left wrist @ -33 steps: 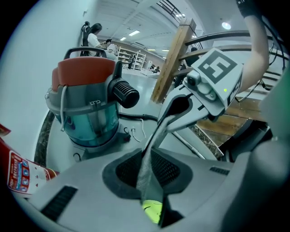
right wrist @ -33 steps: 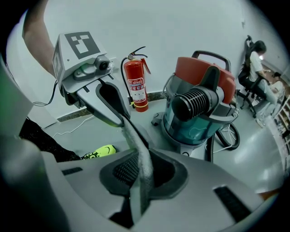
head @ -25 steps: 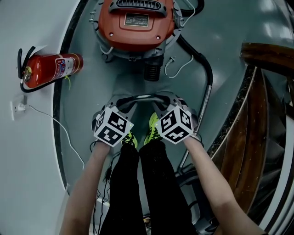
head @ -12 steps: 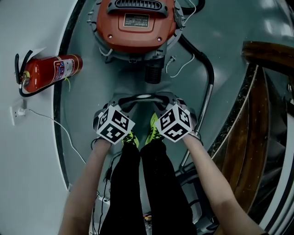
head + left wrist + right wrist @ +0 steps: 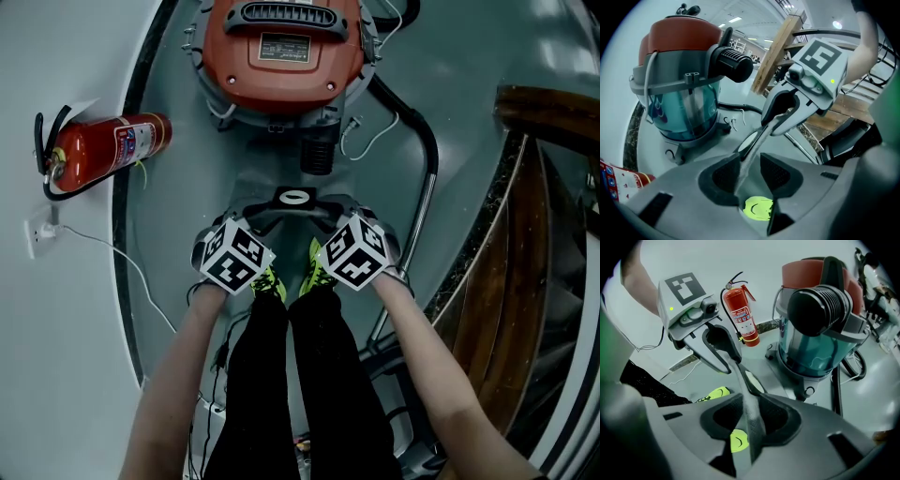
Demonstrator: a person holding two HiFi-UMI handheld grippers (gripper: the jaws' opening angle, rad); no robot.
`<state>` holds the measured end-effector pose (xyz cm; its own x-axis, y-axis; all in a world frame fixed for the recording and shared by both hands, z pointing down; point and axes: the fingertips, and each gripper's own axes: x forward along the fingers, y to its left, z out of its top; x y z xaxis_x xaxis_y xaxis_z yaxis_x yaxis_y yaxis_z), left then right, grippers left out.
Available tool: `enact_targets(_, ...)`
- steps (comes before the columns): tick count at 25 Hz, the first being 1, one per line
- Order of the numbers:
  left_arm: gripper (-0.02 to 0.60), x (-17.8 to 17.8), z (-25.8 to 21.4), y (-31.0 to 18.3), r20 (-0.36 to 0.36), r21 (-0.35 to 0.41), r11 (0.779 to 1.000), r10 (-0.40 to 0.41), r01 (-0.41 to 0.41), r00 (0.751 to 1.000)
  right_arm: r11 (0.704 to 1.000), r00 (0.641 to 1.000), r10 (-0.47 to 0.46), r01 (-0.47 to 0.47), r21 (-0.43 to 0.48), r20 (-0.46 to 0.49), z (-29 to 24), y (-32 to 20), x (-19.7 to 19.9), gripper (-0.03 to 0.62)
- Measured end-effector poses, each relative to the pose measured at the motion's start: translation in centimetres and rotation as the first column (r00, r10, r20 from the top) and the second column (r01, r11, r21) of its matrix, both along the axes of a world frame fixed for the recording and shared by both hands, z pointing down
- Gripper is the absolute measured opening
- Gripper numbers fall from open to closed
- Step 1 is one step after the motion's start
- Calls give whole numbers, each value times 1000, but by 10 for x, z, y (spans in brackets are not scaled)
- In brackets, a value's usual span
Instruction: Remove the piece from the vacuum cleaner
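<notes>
While the person stands with lime shoes (image 5: 267,281) on the grey floor (image 5: 187,187), the piece (image 5: 295,199), a dark curved bar with a white oval on top, spans crosswise just ahead of the toes, apart from the vacuum (image 5: 281,56). The left gripper (image 5: 749,160) has one end between its pads and the right gripper (image 5: 751,403) has the other. Both pairs of jaws have just been opening and stand partly apart, the bar's thin edge in each gap without being clamped. Whether the bar rests on the floor cannot be told. Ahead sits the vacuum with its red lid, its black ribbed inlet (image 5: 317,152) facing the bar. A black hose (image 5: 417,131) curves from its right side into a metal tube (image 5: 412,234) that passes the right gripper. At the floor's left edge a red extinguisher (image 5: 103,145) stands against the wall, near a socket (image 5: 37,230) and a white cable (image 5: 122,272). Wooden stairs (image 5: 544,187) flank the right edge. What the vacuum's clear blue tank (image 5: 684,108) holds cannot be made out.
</notes>
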<state>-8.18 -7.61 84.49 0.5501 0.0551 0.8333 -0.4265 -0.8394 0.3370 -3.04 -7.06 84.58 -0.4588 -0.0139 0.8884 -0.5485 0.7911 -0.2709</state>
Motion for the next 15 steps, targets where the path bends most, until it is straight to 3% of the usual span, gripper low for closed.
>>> enact_targets(6,133,-3,2,11,4,-18,1000,8,-8,1000,1000,1000,12,-11,-25,11,0,6,-1,106)
enact_targets(11,132,-4,-4,13,-3,-13,1000,-12,12,1000,993,992,116,-115,-36,42,-7,1,-1,106)
enact_targets(15,131,-7,-9,10,-2,-9,1000,-25,25,1000,989,988,144,-143,-30,50,-16,-2,-2,103)
